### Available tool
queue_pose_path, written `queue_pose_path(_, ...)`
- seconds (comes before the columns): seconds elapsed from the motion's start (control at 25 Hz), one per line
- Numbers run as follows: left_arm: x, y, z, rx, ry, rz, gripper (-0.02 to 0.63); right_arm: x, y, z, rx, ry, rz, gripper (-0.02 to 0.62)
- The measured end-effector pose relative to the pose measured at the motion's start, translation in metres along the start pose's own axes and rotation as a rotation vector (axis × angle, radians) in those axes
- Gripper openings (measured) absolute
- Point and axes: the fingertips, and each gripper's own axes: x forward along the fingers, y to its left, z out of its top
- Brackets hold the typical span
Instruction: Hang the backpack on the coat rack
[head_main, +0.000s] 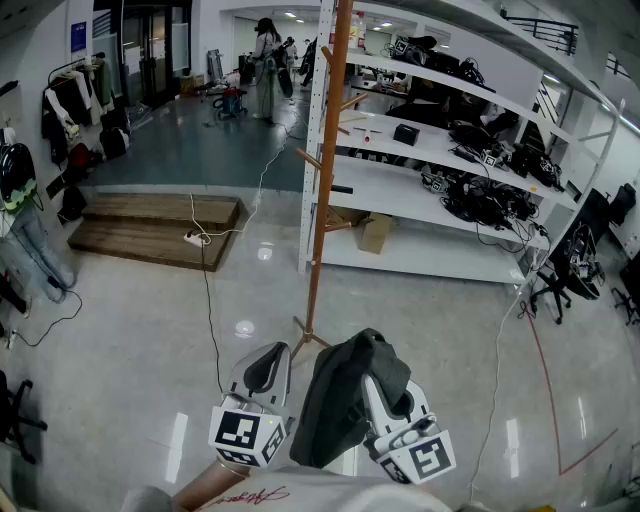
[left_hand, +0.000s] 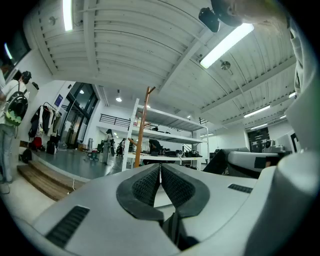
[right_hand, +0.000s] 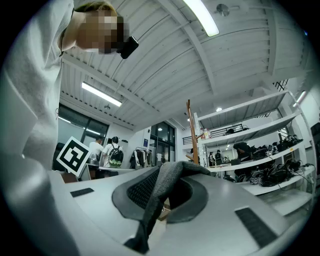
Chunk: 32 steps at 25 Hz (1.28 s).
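Observation:
A tall brown wooden coat rack (head_main: 324, 190) stands on the shiny floor just ahead of me, and it also shows far off in the left gripper view (left_hand: 142, 129) and the right gripper view (right_hand: 190, 131). A dark grey backpack (head_main: 343, 402) hangs at the lower middle from my right gripper (head_main: 374, 374). That gripper (right_hand: 162, 186) is shut on the bag's grey strap (right_hand: 149, 212), which drapes over its pads. Beside it on the left, my left gripper (head_main: 267, 364) is held level, its jaws (left_hand: 160, 176) shut with nothing between them. The backpack (left_hand: 220, 161) shows at its right.
White shelving (head_main: 450, 160) loaded with dark gear runs behind the rack on the right. A low wooden platform (head_main: 150, 230) lies at the left, and a cable (head_main: 208, 300) trails from it across the floor. Office chairs (head_main: 560, 272) stand far right. People (head_main: 266, 60) are far back.

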Motion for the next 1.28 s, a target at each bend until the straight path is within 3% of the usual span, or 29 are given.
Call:
queue_pose_path(0.8, -0.002, -0.005, -0.003, 0.005, -0.008, 0.002, 0.020, -0.008, 0.010, 0.010, 0.006, -0.005, 0.076, 0.040)
queue_pose_path(1.28, 0.022, -0.016, 0.010, 0.039, -0.050, 0.043, 0.020, -0.007, -0.038, 0.047, -0.020, -0.090, 0.089, 0.040)
